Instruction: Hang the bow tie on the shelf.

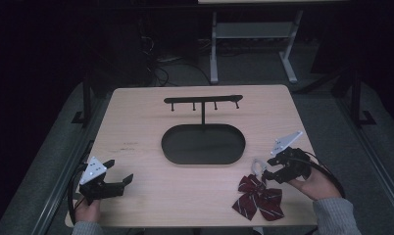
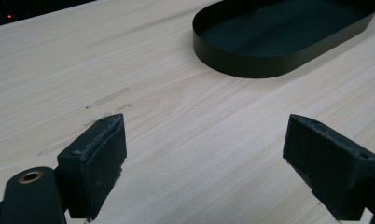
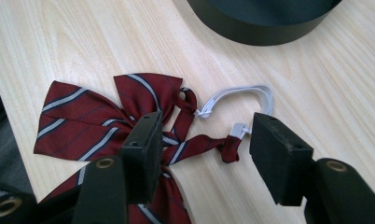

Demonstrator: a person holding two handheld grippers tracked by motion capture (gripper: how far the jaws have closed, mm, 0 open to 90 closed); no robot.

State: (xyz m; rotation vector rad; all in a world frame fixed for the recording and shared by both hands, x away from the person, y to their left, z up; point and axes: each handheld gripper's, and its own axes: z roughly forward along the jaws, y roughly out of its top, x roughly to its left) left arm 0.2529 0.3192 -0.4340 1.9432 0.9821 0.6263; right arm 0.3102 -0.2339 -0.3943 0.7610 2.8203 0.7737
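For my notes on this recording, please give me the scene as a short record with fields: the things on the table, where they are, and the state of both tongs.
table: light wood
stand: black oval tray with a hook bar, at table centre
bow tie: dark red, striped, near right edge, white elastic loop attached
left tongs: open, over bare table, holding nothing
right tongs: open, jaws either side of the bow tie's strap, not closed on it

Table (image 1: 151,196) (tray stand (image 1: 203,143), bow tie (image 1: 259,197))
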